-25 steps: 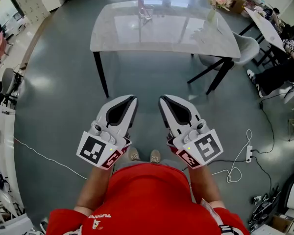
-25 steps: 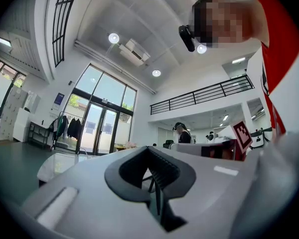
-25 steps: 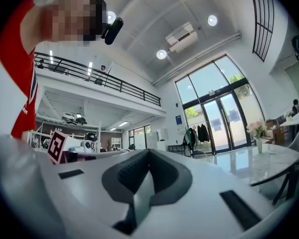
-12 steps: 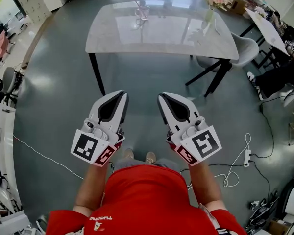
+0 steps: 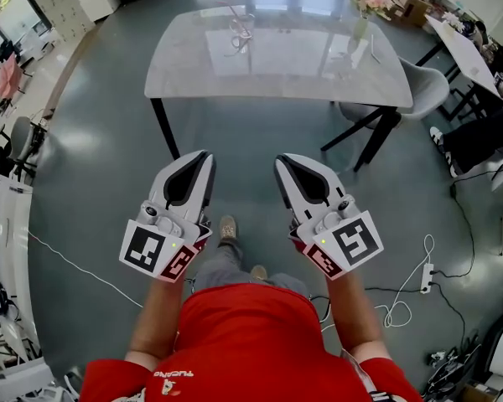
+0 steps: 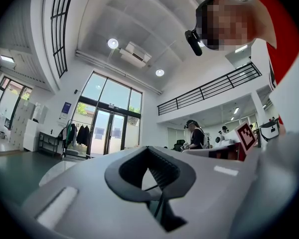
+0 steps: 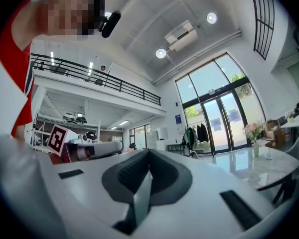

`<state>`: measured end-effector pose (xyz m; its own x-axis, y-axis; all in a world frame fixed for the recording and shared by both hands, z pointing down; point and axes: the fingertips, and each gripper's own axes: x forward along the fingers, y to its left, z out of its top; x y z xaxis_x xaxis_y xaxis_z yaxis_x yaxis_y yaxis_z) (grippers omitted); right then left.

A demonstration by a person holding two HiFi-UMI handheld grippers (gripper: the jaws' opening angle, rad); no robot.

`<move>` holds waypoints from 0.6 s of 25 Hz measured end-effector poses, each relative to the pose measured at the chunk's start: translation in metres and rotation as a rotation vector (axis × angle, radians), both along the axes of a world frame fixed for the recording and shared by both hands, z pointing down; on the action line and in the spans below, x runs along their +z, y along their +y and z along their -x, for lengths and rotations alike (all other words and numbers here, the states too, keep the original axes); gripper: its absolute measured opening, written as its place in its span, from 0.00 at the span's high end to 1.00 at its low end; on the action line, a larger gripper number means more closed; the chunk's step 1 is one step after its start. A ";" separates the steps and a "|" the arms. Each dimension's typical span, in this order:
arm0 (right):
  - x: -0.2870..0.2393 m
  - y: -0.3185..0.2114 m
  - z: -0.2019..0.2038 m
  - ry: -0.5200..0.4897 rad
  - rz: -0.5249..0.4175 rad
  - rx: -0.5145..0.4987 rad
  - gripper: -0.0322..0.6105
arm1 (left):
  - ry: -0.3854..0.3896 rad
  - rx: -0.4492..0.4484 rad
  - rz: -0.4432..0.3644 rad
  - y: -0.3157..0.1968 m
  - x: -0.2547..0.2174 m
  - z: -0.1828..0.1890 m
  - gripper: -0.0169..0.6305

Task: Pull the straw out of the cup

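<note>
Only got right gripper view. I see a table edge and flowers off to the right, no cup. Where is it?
Observer: Head view has the cup toward the far left of the table, with the straw in it.
Operator: Either claw near it?
Observer: No. Left claw and right claw both hang over the floor, short of the table's near edge.
Operator: Left claw state?
Observer: Left gripper view shows its jaws together, nothing between them.
</note>
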<state>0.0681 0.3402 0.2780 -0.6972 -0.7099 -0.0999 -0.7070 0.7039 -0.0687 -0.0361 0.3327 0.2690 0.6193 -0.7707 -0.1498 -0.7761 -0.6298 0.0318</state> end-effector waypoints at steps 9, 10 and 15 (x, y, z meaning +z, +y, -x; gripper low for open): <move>0.009 -0.067 -0.002 0.020 0.014 0.027 0.95 | -0.002 -0.006 -0.010 -0.072 0.008 0.007 0.97; 0.009 -0.078 -0.001 0.021 0.014 0.032 0.95 | -0.005 -0.004 -0.014 -0.083 0.008 0.009 0.97; 0.001 -0.141 0.015 0.028 0.006 0.058 0.95 | -0.018 0.004 -0.039 -0.144 0.000 0.029 0.97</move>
<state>0.0528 0.1993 0.2794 -0.6574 -0.7496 -0.0767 -0.7481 0.6615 -0.0523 -0.0648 0.1890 0.2690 0.6253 -0.7619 -0.1687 -0.7737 -0.6335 -0.0066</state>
